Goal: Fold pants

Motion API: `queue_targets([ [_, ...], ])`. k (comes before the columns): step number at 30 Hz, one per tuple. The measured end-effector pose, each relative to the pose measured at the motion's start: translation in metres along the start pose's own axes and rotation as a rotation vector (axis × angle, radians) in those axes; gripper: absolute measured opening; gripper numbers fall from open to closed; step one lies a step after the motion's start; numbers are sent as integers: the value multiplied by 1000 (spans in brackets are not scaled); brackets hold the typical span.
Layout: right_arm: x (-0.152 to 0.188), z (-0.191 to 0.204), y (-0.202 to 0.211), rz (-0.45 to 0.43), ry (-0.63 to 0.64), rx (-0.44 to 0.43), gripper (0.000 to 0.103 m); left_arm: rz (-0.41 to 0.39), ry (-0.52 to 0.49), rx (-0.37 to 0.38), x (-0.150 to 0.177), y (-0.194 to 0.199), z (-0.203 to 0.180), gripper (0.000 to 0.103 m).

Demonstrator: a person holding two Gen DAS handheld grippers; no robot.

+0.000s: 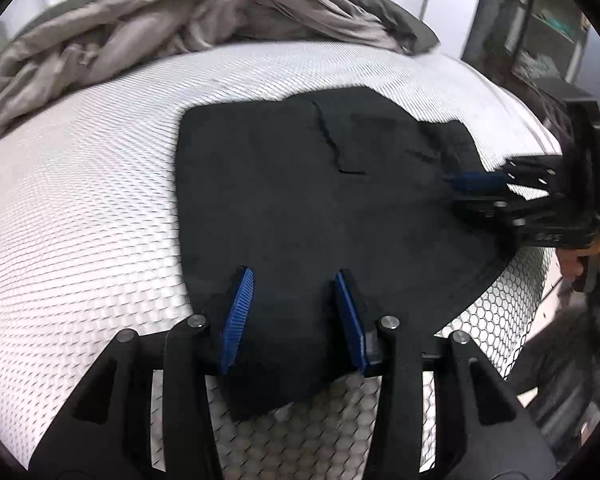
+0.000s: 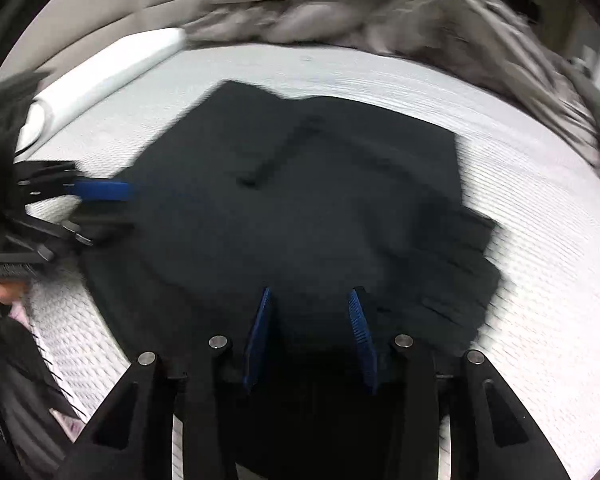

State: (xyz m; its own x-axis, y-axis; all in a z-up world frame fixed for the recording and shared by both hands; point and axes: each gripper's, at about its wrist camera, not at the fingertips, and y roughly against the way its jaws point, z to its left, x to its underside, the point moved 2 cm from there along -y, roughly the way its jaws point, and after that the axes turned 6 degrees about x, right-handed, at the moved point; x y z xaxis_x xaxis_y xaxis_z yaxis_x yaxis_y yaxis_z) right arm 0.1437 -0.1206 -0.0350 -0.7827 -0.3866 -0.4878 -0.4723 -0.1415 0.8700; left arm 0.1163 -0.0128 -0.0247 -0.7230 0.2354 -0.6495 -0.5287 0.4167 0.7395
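In the left wrist view, the black pants [image 1: 320,208] lie as a compact, already doubled-over slab across the centre of the frame on the white honeycomb mattress [image 1: 80,208]. The left gripper [image 1: 294,280] sits at the bottom centre with its blue pads spread apart over the near edge of the cloth, clamping nothing; it appears placed there to flatten or steady that edge. At the right edge the right gripper [image 1: 476,190] reaches in sideways over the pants' right border, a hand [image 1: 580,256] behind it. A rumpled grey duvet [image 1: 160,20] fills the upper left, pushed back to leave working room.

In the right wrist view, motion-blurred, the pants [image 2: 300,208] spread over the middle of the frame. The right gripper [image 2: 312,300], bottom centre, is likewise released, fingers parted above dark fabric. The left gripper [image 2: 112,196] enters from the left edge. A white roll [image 2: 112,64] lies upper left. The fold looks nearly finished, probably needing only smoothing.
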Motion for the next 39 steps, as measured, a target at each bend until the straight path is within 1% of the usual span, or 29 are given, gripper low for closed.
queue_targets([
  [3,1,-4,19,-54,-44,-30,39,-39,-14,65,-2,7,-10,40],
  [4,-2,1,24,-78,-52,-56,39,-39,-42,87,-3,5,-20,40],
  [6,-7,24,31,-111,-24,-151,39,-16,-83,110,-3,-7,-36,40],
  [7,-5,38,31,-100,8,-179,39,21,-104,106,1,-17,-41,40],
  [8,-2,47,27,-68,40,-173,39,41,-119,84,5,-25,-42,40],
  [9,3,53,18,-26,79,-140,39,50,-130,79,5,-31,-42,40],
  [10,10,51,10,4,105,-107,39,54,-141,83,8,-30,-41,40],
  [12,19,36,8,18,93,-95,39,60,-150,116,13,-18,-35,41],
  [14,28,8,21,24,67,-130,38,65,-167,157,19,-2,-25,45],
  [15,33,-4,31,17,68,-171,38,53,-164,156,20,5,-19,47],
  [16,37,-11,40,-3,58,-206,39,31,-140,159,19,13,-9,54],
  [17,40,-21,49,-20,41,-226,43,6,-102,158,15,19,4,62],
  [19,42,-45,65,-68,-29,-250,60,-45,5,124,11,31,30,67],
  [20,36,-62,65,-104,-99,-236,70,-67,78,102,6,30,45,67],
  [21,39,-74,66,-122,-173,-230,70,-71,126,87,3,26,54,67],
  [22,46,-84,64,-114,-256,-240,70,-66,174,70,1,21,66,67],
  [23,34,-92,46,-97,-306,-252,70,-54,240,51,-1,12,77,67],
  [25,28,-103,17,-27,-371,-247,70,-28,330,54,0,-2,91,66],
  [27,24,-96,-14,44,-405,-269,69,-12,381,84,0,-14,100,54],
  [28,21,-92,-17,37,-424,-291,67,-15,392,102,-2,-18,102,42],
  [29,20,-93,-18,20,-447,-310,52,-11,395,113,-3,-20,102,39],
  [30,17,-92,-22,13,-473,-353,40,-13,383,94,-2,-20,95,37],
  [31,15,-92,-26,17,-496,-373,36,-16,370,84,-2,-16,89,32],
  [32,11,-92,-28,8,-514,-359,30,-23,351,73,-6,-12,87,28],
  [33,5,-92,-25,-27,-514,-328,27,-35,339,66,-11,-9,86,28],
  [34,-1,-92,-21,-60,-515,-308,27,-35,327,46,-15,-7,86,28],
  [36,-13,-90,-20,-81,-528,-296,27,-10,306,-7,-17,-10,85,28],
  [38,-14,-82,-29,-69,-517,-266,28,0,332,-12,-16,-13,86,29],
  [39,-15,-87,-38,-40,-518,-247,29,-6,341,-8,-16,-13,87,29],
])
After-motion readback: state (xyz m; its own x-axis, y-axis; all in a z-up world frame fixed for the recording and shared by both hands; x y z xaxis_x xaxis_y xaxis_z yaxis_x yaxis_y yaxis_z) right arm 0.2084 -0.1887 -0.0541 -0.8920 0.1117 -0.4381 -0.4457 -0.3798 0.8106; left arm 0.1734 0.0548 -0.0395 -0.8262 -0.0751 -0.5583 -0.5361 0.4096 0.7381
